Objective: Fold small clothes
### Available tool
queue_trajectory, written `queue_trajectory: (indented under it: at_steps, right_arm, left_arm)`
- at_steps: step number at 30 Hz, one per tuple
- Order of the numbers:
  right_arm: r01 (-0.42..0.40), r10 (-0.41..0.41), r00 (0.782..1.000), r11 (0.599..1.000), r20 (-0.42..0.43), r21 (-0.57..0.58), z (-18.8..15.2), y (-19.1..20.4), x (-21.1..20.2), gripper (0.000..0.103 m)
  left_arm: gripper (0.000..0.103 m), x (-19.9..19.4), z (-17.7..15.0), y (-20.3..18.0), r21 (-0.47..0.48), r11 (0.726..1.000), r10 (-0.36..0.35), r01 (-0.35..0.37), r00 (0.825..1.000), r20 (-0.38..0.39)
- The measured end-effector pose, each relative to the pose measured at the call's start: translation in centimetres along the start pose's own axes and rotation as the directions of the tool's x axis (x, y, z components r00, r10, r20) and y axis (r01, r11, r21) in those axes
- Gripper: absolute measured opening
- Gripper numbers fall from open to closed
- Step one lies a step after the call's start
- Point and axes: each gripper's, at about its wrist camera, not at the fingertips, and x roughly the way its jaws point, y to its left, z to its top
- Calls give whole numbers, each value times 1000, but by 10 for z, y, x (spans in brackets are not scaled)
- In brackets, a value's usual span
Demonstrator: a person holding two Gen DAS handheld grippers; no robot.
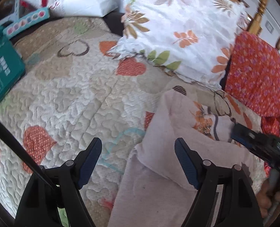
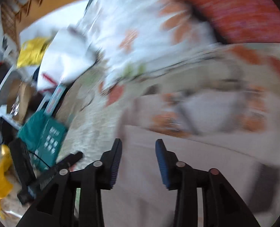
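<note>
Both tongs, left and right, are spread over a pink shirt on a heart quilt beside a flowered pillow

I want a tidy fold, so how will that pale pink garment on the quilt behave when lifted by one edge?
Probably floppy: the pale pink garment already lies in soft creases on the quilt. Likely light, since it looks thin. It may drag and bunch on the textured stitching.
</note>
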Motion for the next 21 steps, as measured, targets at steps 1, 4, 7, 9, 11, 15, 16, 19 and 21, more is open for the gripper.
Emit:
queue_trajectory:
  at_steps: [1, 4, 7, 9, 11, 15, 16, 19, 21]
  right_arm:
    - [-1, 1, 1000, 1000, -28, -8, 8, 8, 21, 45]
    - [24, -25, 996, 999, -85, -24, 29, 23, 81, 46]
    - [75, -77, 989, 997, -122, -24, 42, 21, 126, 47]
    - [86, -86, 984, 996, -153, -8, 48, 16, 149, 48]
    - [102, -104, 979, 995, -177, -17, 52, 13, 167, 48]
    - [69, -84, 973, 995, -214, -78, 64, 27, 188, 7]
    - [74, -92, 972, 993, -215, -91, 66, 32, 191, 7]
    - [71, -97, 969, 990, -226, -120, 70, 45, 207, 7]
    - [83, -109, 969, 989, -220, -124, 70, 51, 215, 6]
  left_arm:
    - [78, 3, 1, 9, -28, 1000, -9, 8, 1000, -26]
    - [78, 7, 3, 26, -80, 996, -28, 23, 998, -55]
    - [78, 4, 4, 38, -106, 994, -30, 24, 998, -55]
    - [78, 1, 5, 42, -111, 994, -26, 21, 999, -48]
    - [78, 0, 5, 44, -107, 994, -28, 22, 998, -52]
    - [78, -1, 4, 48, -99, 994, -44, 37, 997, -68]
    - [78, -1, 4, 49, -101, 994, -46, 39, 997, -68]
    - [78, -1, 5, 53, -119, 992, -48, 40, 996, -71]
    - [78, -1, 5, 55, -129, 991, -50, 41, 996, -71]
